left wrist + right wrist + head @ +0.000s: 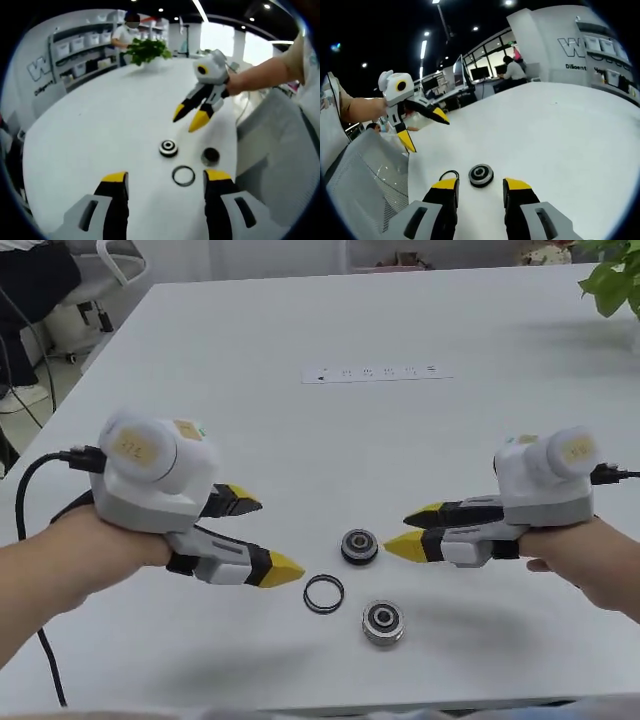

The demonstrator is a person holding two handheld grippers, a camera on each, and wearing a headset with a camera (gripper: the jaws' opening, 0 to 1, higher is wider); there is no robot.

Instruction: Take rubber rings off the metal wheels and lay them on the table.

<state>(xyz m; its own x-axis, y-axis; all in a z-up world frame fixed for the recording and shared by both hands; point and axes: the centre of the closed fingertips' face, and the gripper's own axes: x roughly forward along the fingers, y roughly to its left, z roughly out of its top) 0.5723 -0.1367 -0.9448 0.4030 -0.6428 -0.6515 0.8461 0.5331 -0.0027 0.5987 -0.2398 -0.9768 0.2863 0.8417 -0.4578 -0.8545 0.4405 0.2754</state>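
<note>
Between the left gripper [272,537] and the right gripper [405,530], the gap is blocked by one metal wheel [360,546], set just ahead of the right gripper's parted tips. A loose rubber ring [323,593] is found just ahead of the left gripper's wide-spread jaws, with a second wheel [383,622] past it. Away from both grippers, bare table [300,440] is offered up to a distant socket strip [375,372].
</note>
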